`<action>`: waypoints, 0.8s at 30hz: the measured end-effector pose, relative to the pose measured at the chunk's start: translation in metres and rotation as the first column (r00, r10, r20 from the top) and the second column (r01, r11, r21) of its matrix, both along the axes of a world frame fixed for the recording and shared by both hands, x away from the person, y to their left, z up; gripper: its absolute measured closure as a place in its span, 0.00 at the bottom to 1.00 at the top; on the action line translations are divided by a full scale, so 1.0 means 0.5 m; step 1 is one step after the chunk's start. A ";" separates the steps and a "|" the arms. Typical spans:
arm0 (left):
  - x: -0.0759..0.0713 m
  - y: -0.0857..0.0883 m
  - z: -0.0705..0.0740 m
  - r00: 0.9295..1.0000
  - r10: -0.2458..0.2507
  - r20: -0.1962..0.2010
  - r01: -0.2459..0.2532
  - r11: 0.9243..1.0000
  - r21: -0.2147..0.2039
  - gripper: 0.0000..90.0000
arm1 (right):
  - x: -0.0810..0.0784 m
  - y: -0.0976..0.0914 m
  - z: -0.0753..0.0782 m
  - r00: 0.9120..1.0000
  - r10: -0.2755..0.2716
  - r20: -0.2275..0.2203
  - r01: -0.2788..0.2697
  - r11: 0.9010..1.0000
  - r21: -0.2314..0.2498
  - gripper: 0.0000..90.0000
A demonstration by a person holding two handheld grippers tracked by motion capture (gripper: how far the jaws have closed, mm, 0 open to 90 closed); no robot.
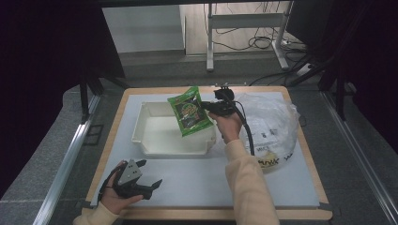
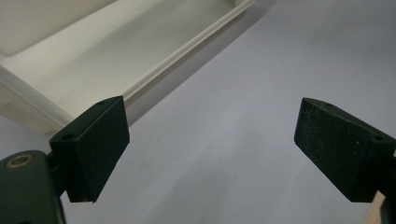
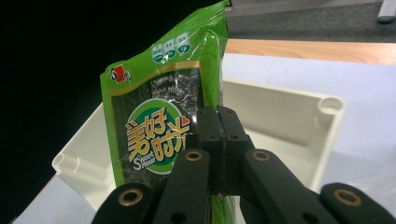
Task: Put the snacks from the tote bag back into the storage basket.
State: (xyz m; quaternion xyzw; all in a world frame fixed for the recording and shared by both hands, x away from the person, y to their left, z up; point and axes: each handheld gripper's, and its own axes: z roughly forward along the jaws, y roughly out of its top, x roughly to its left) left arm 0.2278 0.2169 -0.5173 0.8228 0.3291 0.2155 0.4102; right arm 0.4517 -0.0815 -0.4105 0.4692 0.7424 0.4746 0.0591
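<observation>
Right tongs (image 3: 219, 140) pinching green "Sweet Hour" snack packet (image 3: 161, 126), white tray (image 3: 289, 116) beneath

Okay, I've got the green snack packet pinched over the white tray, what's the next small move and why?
Probably lower the right claw a little and open it. It is shut on the green packet, which hangs over the white tray, so a short drop should land it inside. The left claw rests open near the table's front edge, out of the way.

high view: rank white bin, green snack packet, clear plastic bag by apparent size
1. White bin and clear plastic bag: they look about alike, so no order between them.
2. Green snack packet: clearly smallest, though it is held up nearer the camera.
</observation>
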 end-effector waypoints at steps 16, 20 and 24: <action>0.000 -0.001 0.001 1.000 -0.005 0.004 0.005 1.000 0.000 0.11 | 0.003 0.046 -0.029 1.000 0.005 -0.022 -0.005 1.000 0.001 1.00; -0.002 0.000 0.003 1.000 -0.006 0.005 0.006 1.000 0.004 0.11 | 0.002 0.065 -0.038 1.000 0.013 -0.029 -0.013 1.000 0.004 1.00; -0.002 0.000 0.003 1.000 -0.006 0.005 0.006 1.000 0.003 0.11 | 0.001 0.077 -0.043 0.999 0.016 -0.033 -0.016 1.000 0.006 1.00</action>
